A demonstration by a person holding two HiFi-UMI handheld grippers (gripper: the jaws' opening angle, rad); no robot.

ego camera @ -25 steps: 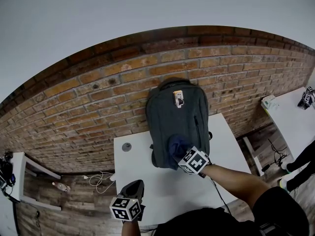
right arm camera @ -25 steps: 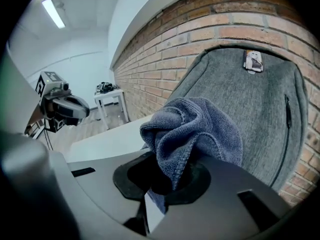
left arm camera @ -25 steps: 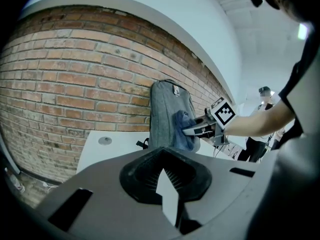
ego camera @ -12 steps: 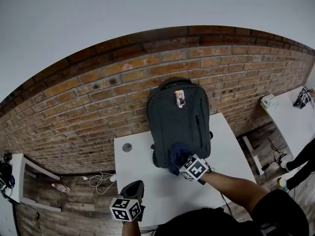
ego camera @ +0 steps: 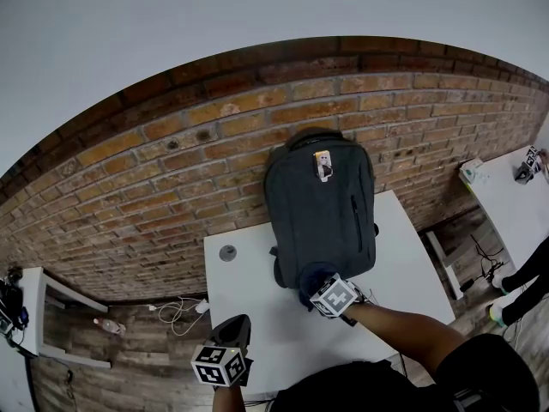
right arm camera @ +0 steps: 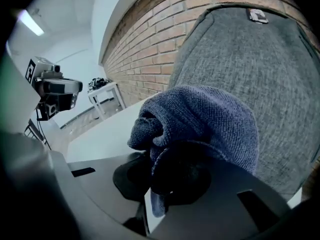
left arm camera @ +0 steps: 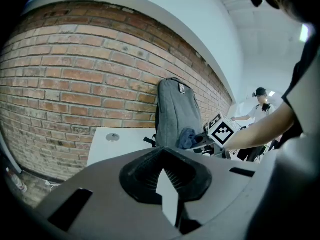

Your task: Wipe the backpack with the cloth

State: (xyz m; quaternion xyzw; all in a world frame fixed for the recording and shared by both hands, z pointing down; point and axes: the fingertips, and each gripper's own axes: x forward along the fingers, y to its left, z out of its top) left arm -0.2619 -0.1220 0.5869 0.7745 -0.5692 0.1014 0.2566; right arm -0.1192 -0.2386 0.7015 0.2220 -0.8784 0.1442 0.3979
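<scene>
My right gripper (ego camera: 317, 286) pinches a bunched fold of soft, limp cloth (right arm camera: 210, 119) against the backpack (ego camera: 322, 209) at 12 o'clock. My left gripper (left arm camera: 165, 179) has its fingers together, empty.

Right claw (right arm camera: 172, 179): jaws clamped on a bunched blue cloth (right arm camera: 210, 119), with a fold pinched between the dark pads and one tail hanging below them. The cloth bulges forward and presses against the lower front of the grey backpack (right arm camera: 260, 69). Backpack upright, its back to the brick wall (right arm camera: 150, 49), with a small label patch (right arm camera: 256, 15) near the top. White table (right arm camera: 100, 131) runs off to the left under the cloth. Ceiling light strip (right arm camera: 31, 23) upper left.
</scene>
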